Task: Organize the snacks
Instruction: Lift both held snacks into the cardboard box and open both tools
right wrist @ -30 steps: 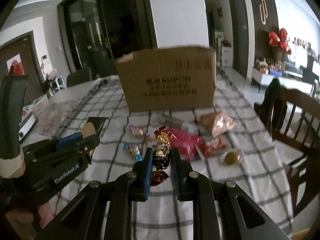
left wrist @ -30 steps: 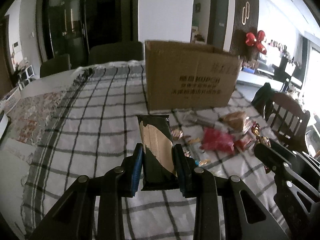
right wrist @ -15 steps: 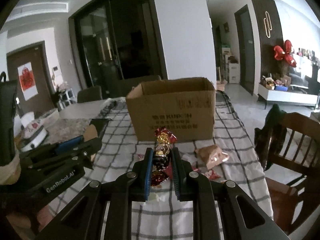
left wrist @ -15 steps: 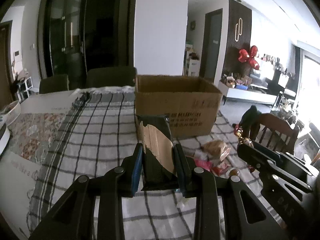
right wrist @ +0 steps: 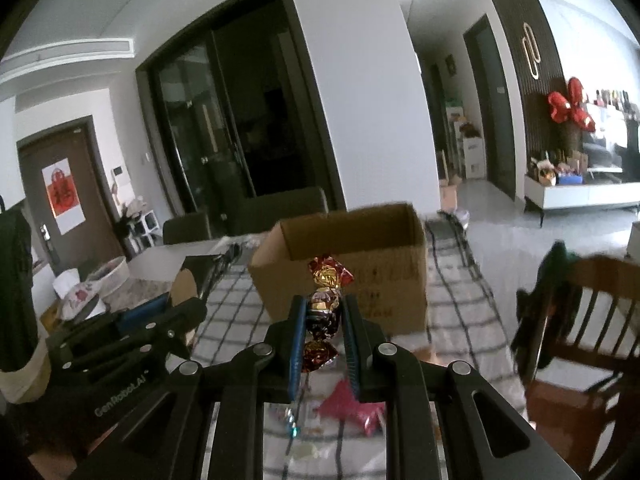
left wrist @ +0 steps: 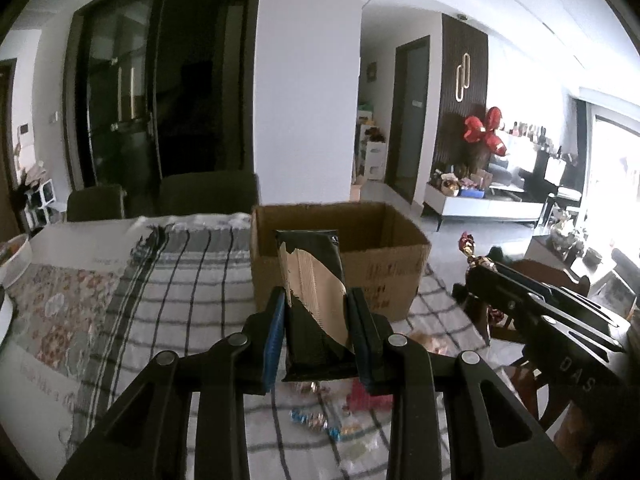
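The left gripper (left wrist: 316, 320) is clenched on one dark snack packet (left wrist: 314, 280), which stands upright between its two blue-padded fingers (left wrist: 274, 336); the packet shows a tan ridged picture on its front. The right gripper (right wrist: 322, 332) is clenched on one string of foil-wrapped candies (right wrist: 324, 304), red and gold, with three wrapped pieces visible, one above the jaws, one between them and one hanging below. Both grippers are held above a table covered by a black-and-white checked tablecloth (left wrist: 180, 280). One open cardboard box (left wrist: 340, 240) stands on the cloth just beyond them, its top flaps open. On the cloth below lie loose snacks: one pink packet (right wrist: 352, 404) and a few small wrapped candies (left wrist: 316, 424), too blurred to count. Two dark chairs (left wrist: 208, 192) stand behind the table and one wooden chair (right wrist: 592, 312) on the right.
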A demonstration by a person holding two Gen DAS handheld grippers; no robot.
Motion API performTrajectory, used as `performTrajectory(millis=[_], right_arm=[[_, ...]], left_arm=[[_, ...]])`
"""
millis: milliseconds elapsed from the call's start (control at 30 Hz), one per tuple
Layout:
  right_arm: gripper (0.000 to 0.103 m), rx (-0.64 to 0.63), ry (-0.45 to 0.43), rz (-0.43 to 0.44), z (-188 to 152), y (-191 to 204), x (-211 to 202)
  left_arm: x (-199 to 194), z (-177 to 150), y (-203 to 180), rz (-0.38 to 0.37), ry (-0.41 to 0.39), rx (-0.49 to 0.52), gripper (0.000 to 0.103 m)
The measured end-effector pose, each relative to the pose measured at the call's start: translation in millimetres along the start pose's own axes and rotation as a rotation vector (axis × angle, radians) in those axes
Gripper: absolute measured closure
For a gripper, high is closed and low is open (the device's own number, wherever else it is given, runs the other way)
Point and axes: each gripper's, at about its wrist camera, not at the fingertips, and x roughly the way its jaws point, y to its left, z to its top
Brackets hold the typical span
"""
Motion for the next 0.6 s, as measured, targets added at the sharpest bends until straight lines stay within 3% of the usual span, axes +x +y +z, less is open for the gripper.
performTrajectory(millis=[333, 600], right_arm=[[0.084, -0.079, -0.021, 0.022, 48, 4, 32], [0.084, -0.106, -0.007, 0.025, 75, -1, 63]], left_arm=[[28, 49, 4, -0.029, -0.028, 0.026, 0.072], [62, 83, 7, -0.052, -0.002, 0.036, 0.072]])
